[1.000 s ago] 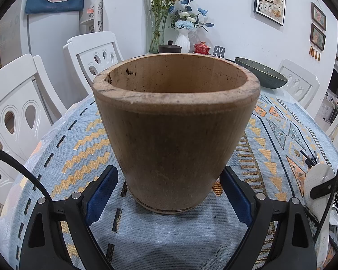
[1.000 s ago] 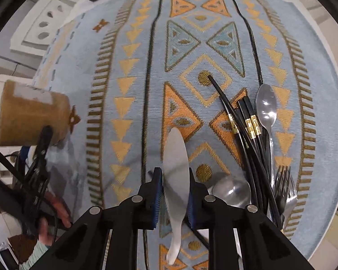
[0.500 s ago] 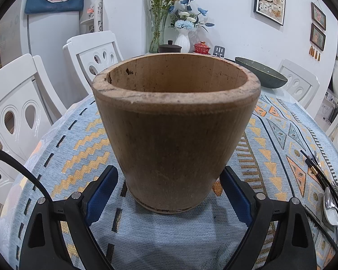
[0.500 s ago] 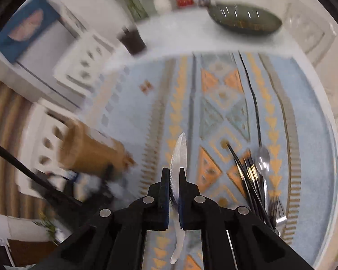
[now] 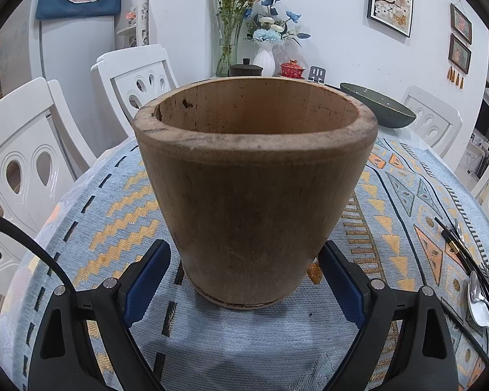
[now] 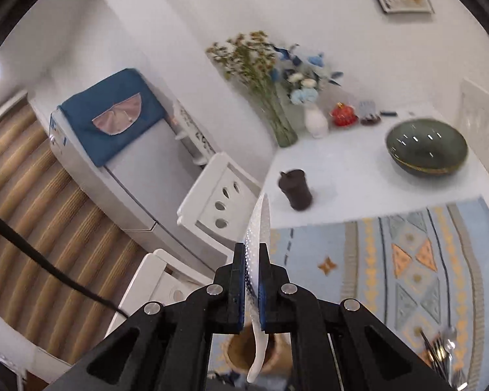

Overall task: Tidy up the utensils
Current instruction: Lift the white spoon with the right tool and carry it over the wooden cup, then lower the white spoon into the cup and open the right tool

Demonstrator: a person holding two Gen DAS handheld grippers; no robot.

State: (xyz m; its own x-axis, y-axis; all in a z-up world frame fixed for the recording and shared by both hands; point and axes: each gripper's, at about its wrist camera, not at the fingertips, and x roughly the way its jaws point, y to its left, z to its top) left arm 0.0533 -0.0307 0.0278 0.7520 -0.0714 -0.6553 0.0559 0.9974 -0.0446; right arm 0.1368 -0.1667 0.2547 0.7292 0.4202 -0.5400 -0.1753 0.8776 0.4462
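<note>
My left gripper [image 5: 244, 280] sits low on the patterned tablecloth [image 5: 407, 202], its blue pads [image 5: 146, 280] on either side of the foot of the wooden utensil holder [image 5: 254, 189]. The holder stands upright between them; the pads look just beside the wood, and I cannot tell whether they press on it or only flank it. Nothing shows above the holder's rim. My right gripper [image 6: 251, 280] is clamped on the white rice paddle [image 6: 259, 228], held edge-on: the dimpled blade sticks up past the fingertips, the handle hangs below them. In the right wrist view the handle's tip hangs in front of the holder's open mouth [image 6: 241, 355], seen from above; whether it touches the rim I cannot tell. That view is blurred. Off on the cloth's right side lie the remaining utensils: black chopsticks [image 5: 463, 254] and a metal spoon [image 5: 481, 306], close together. Further back stand a dark green bowl [image 5: 379, 106], a dark lidded cup [image 6: 295, 189], flower vases [image 5: 264, 58] and white chairs [image 5: 26, 163].
</note>
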